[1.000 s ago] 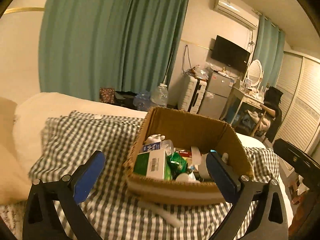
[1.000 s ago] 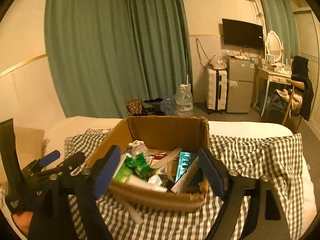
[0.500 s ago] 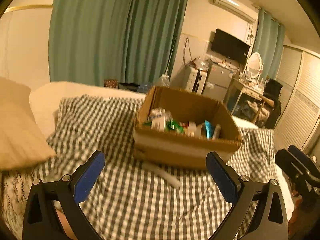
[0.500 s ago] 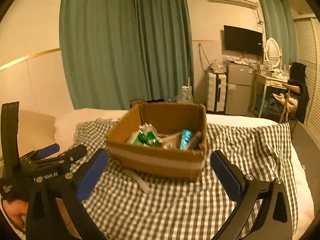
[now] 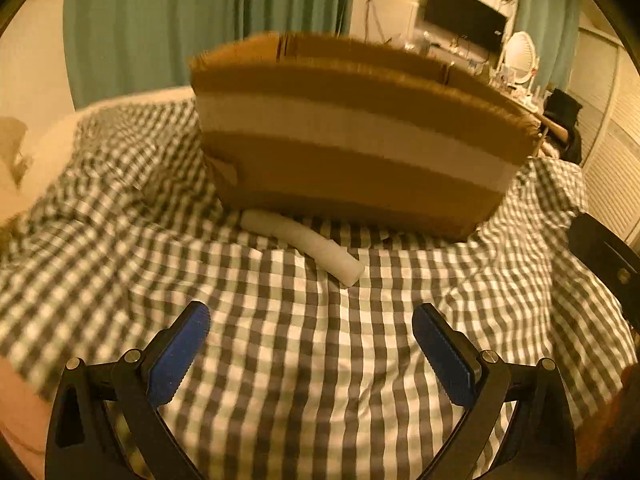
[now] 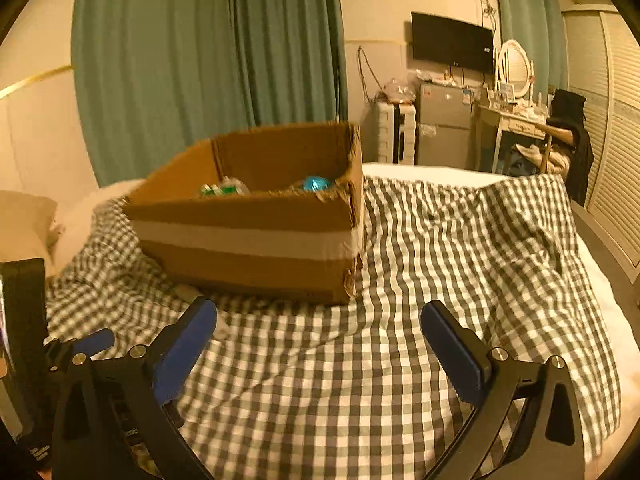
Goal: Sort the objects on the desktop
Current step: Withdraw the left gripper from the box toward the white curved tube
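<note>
Basically, tube [image 5: 303, 241] lies just ahead of wide, empty left gripper [image 5: 311, 322], long axis slanting probably across the fingers; right gripper [image 6: 319, 320] wide too, farther.

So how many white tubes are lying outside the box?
1. The white tube lies on the checked cloth, one end against the cardboard box. More may hide behind the box.

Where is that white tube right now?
In the left wrist view the white tube lies on the checked cloth, one end against the foot of the cardboard box, just ahead of the open left gripper.
</note>
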Demonstrator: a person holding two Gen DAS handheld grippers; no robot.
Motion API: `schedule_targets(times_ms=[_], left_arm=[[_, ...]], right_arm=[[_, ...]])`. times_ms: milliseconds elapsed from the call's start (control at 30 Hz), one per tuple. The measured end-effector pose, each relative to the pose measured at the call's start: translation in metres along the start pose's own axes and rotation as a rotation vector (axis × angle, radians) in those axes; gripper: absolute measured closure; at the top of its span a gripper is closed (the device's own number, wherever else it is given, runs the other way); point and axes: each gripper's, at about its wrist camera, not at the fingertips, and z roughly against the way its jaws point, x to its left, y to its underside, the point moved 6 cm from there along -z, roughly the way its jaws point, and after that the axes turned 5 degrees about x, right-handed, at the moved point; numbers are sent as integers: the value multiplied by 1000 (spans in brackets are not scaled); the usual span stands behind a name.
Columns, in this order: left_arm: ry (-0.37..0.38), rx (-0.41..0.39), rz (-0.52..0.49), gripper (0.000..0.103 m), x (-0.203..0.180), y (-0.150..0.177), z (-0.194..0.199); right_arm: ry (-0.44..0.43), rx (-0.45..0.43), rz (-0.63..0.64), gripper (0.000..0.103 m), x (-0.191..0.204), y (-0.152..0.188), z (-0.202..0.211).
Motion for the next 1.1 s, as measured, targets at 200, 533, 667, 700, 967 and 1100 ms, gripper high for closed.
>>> schedule_targets(times_ms=[200,533,667,700,967,1100], left_arm=[[4,15,133,0,6,-21,-47],[-127,36,209,0,16,-21,-96],[-101,38,208,0,15,-21,-94],[-88,34,201,0,16,-20,-92],[-46,-70,152,81,12,-10,-53],[1,-40,157,86,20,1,-41]], right_arm=[[0,33,-71,0,-22,-1,-19],[7,81,-131,0,-35,9,-31],[-1,114,-151,0,-35,15,-35],[2,118,-151,0,-35,16,-35],[-8,116,-157,0,-35,22,-33],[-11,123,-146,0,-30,23,-35]])
